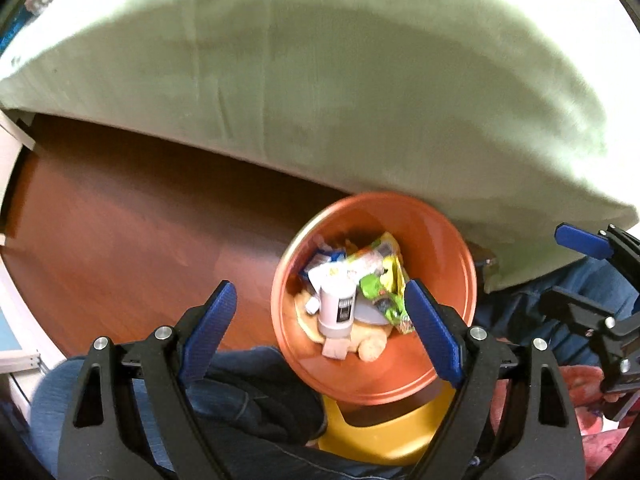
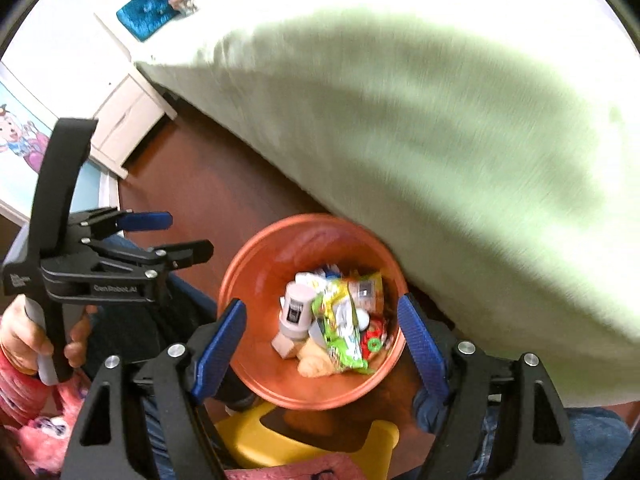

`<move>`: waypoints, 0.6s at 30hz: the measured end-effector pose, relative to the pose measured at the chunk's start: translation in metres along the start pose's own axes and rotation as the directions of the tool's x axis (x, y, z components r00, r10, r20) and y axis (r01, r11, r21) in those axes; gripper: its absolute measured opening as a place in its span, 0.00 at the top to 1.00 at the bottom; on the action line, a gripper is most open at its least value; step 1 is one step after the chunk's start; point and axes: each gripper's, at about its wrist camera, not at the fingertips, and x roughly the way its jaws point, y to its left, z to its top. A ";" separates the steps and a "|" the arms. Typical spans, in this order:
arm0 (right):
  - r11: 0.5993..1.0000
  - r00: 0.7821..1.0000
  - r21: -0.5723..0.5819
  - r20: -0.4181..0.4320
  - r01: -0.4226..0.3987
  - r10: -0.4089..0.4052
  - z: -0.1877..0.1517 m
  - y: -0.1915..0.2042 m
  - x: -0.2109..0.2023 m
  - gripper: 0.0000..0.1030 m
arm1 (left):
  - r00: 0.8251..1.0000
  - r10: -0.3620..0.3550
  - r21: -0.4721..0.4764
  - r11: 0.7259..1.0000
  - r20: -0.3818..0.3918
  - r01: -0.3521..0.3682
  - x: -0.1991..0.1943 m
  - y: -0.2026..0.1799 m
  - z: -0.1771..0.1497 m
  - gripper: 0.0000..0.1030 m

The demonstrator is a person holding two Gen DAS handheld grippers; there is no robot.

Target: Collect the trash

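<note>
While hovering over the orange bin, both grippers gape wide, holding nothing.

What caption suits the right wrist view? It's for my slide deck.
Open right gripper above an orange bin of wrappers, beside a green-sheeted bed.

You see an orange bin on reddish-brown wood-grain floor, a pale green sheet, a yellow stool, and a green-and-yellow wrapper. Your 2 black grippers carry blue ribbed pads.
</note>
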 end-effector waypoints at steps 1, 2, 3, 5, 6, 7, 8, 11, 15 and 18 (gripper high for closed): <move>1.000 1.000 0.001 0.021 -0.006 0.006 0.004 0.000 -0.008 0.26 | 1.000 0.003 -0.002 1.000 0.019 -0.003 -0.007 0.000 0.003 0.19; 1.000 0.999 0.002 0.053 -0.007 0.007 0.010 0.001 -0.019 0.26 | 0.999 0.011 -0.004 1.000 0.049 -0.011 -0.017 0.000 0.007 0.19; 1.000 0.997 0.001 0.079 -0.002 0.002 0.014 0.001 -0.028 0.26 | 0.997 0.019 -0.007 1.000 0.074 -0.019 -0.026 0.000 0.011 0.19; 1.000 0.989 -0.004 0.145 0.018 -0.017 0.025 0.003 -0.048 0.25 | 0.987 0.044 -0.016 0.999 0.155 -0.042 -0.051 0.000 0.023 0.19; 0.999 0.981 -0.005 0.192 0.035 -0.034 0.031 0.004 -0.062 0.23 | 0.976 0.058 -0.024 0.998 0.209 -0.054 -0.068 -0.001 0.030 0.19; 0.999 0.968 -0.003 0.247 0.052 -0.050 0.038 0.005 -0.077 0.22 | 0.968 0.066 -0.030 0.998 0.242 -0.061 -0.078 -0.001 0.034 0.19; 0.998 0.959 -0.003 0.276 0.062 -0.059 0.041 0.006 -0.086 0.19 | 0.957 0.076 -0.036 0.997 0.282 -0.068 -0.090 -0.002 0.039 0.13; 0.994 0.907 0.005 0.408 0.110 -0.103 0.056 0.011 -0.123 0.10 | 0.917 0.117 -0.053 0.993 0.382 -0.104 -0.123 -0.004 0.054 0.10; 0.990 0.855 0.020 0.502 0.140 -0.131 0.067 0.015 -0.153 0.05 | 0.867 0.127 -0.069 0.992 0.481 -0.107 -0.160 -0.008 0.070 0.10; 0.991 0.832 0.031 0.541 0.130 -0.126 0.075 0.017 -0.168 0.05 | 0.845 0.114 -0.079 0.993 0.522 -0.085 -0.179 -0.010 0.077 0.10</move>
